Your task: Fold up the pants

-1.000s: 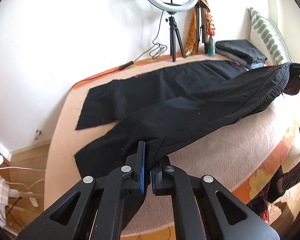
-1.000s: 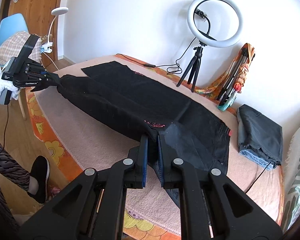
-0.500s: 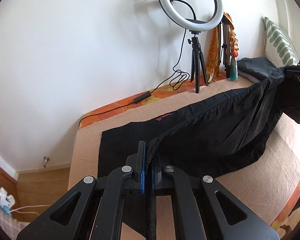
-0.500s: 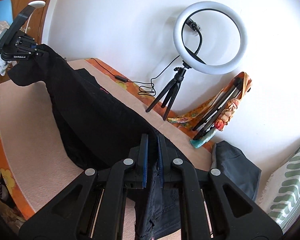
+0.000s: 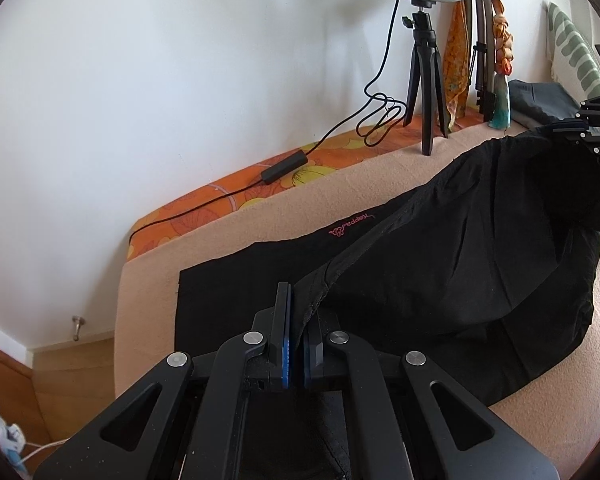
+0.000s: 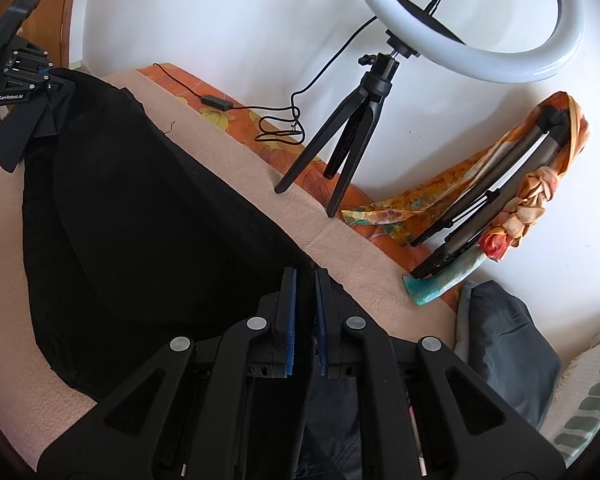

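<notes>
Black pants (image 5: 452, 264) with a pink logo lie along the beige bed blanket (image 5: 228, 240), one leg lifted and stretched over the flat one. My left gripper (image 5: 300, 300) is shut on the hem end of the lifted leg. My right gripper (image 6: 305, 280) is shut on the waist end of the pants (image 6: 140, 232). In the left wrist view the right gripper (image 5: 568, 128) holds the cloth at the far right. The right wrist view has the left gripper (image 6: 60, 84) at the far left, cloth hanging from it.
A ring light on a black tripod (image 6: 352, 128) stands on the bed by the white wall, its cable (image 5: 380, 116) coiled beside it. A folded tripod wrapped in an orange scarf (image 6: 500, 200) leans there. Folded dark clothes (image 6: 508, 344) and a striped pillow (image 5: 576, 56) lie at the bed's right end.
Both grippers carried the lifted pant leg across the bed toward the wall, over the flat leg. The near blanket is now uncovered, and the wall and ring light look much closer.
</notes>
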Demonstrator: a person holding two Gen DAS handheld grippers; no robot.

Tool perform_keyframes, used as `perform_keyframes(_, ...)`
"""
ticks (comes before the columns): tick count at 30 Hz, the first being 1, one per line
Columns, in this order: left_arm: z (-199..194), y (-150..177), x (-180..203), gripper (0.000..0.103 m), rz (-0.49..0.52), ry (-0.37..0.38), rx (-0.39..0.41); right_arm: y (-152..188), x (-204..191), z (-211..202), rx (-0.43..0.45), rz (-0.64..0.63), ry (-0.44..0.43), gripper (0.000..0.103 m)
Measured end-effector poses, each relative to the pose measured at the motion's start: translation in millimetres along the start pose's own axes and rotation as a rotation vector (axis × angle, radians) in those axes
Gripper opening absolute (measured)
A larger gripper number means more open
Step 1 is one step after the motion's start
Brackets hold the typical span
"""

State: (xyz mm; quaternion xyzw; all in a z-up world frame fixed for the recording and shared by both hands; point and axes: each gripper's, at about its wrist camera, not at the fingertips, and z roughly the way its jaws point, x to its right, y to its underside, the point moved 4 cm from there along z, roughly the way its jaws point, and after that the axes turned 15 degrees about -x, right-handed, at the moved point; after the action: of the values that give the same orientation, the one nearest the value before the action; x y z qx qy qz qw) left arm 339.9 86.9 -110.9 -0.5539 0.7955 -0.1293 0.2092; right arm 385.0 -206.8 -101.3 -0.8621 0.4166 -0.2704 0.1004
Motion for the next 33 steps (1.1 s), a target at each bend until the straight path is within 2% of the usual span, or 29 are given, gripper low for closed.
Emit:
perform_keyframes(5, 21, -7, 0, 0.003, 0.002, 0.003, -0.036, -6, 4, 29, -0.034, 0.019, -0.044, 0.009)
perform_keyframes(7, 27, -8, 2, 0.003, 0.001, 0.002, -0.045, -7, 12, 32, -0.031, 0.054, -0.093, 0.012)
perform_keyframes(8, 29, -8, 3, 0.003, 0.002, 0.001, -0.051, -5, 17, 29, -0.021, 0.077, -0.12, 0.024)
perform_keyframes(9, 31, -7, 4, 0.003, 0.003, -0.003, -0.056, -3, 23, 23, -0.001, 0.099, -0.137, 0.044)
perform_keyframes(11, 35, -7, 4, 0.003, -0.001, -0.002, -0.064, 5, 35, 7, 0.049, 0.129, -0.133, 0.065)
perform_keyframes(17, 44, -8, 7, 0.003, -0.003, -0.016, -0.082, 55, 79, -42, 0.125, 0.284, -0.21, 0.07)
perform_keyframes(18, 45, -8, 8, 0.003, -0.005, -0.015, -0.084, 69, 83, -49, 0.131, 0.316, -0.225, 0.073)
perform_keyframes(22, 47, -6, 9, 0.003, -0.011, -0.016, -0.09, 122, 81, -69, 0.154, 0.385, -0.338, 0.074)
perform_keyframes(26, 51, -3, 11, 0.003, -0.017, -0.016, -0.098, 161, 53, -79, 0.138, 0.329, -0.388, 0.074)
perform_keyframes(29, 53, 0, 11, 0.003, -0.032, -0.006, -0.101, 176, 22, -84, 0.113, 0.255, -0.435, 0.074)
perform_keyframes(33, 55, 2, 11, 0.003, -0.038, -0.005, -0.107, 185, -25, -82, 0.057, 0.112, -0.426, 0.074)
